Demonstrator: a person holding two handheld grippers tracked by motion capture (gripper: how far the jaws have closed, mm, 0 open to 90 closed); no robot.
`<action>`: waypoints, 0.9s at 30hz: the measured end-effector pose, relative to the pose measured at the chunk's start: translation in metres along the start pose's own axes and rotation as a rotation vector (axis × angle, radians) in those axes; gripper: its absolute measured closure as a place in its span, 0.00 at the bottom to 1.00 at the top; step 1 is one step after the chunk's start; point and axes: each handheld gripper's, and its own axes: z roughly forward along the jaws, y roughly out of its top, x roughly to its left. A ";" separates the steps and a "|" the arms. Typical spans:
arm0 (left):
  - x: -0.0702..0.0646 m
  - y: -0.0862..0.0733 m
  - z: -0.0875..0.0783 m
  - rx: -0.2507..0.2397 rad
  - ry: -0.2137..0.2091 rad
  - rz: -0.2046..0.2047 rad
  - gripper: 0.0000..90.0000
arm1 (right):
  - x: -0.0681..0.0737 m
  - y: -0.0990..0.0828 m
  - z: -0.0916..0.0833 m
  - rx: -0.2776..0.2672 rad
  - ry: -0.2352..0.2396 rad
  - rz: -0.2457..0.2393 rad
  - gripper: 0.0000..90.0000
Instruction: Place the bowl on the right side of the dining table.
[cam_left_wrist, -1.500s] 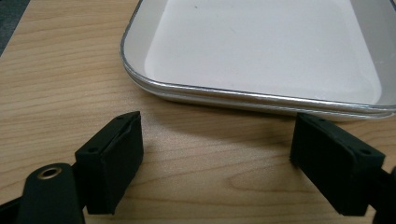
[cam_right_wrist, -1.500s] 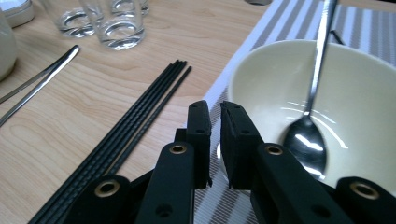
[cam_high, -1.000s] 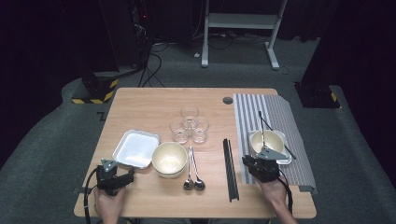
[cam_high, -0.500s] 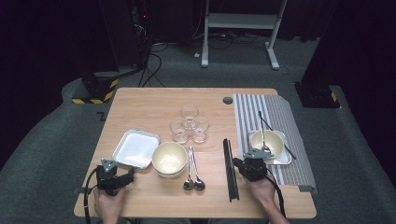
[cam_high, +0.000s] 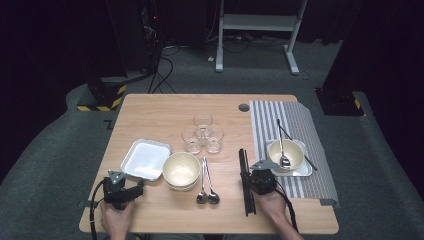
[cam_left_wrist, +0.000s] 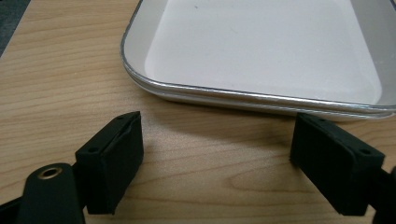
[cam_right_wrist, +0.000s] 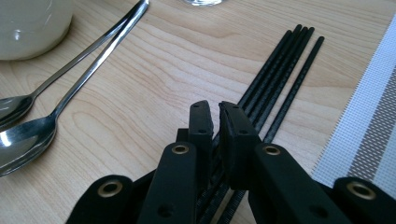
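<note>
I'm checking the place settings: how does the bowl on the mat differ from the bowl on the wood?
The bowl on the mat sits on a small white tray and has a spoon in it. The bowl on the wood is empty, looks like a stack of two, and sits straight on the table, touching a bigger tray. Both are round and cream-coloured.

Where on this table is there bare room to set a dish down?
Free: the far strip of the table beyond the glasses, and the near edge between the two grippers. Crowded: the middle row, white tray, bowl, spoons, chopsticks, and the mat.
</note>
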 end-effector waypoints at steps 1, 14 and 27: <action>0.000 0.000 0.000 0.000 0.000 0.000 0.19 | 0.001 0.000 0.001 0.003 0.003 0.002 0.92; 0.000 0.000 0.000 0.001 0.000 0.000 0.19 | 0.001 0.000 0.007 0.041 -0.001 0.000 0.90; 0.000 0.000 0.000 0.001 -0.001 -0.002 0.19 | 0.006 0.000 0.010 0.058 0.012 0.000 0.88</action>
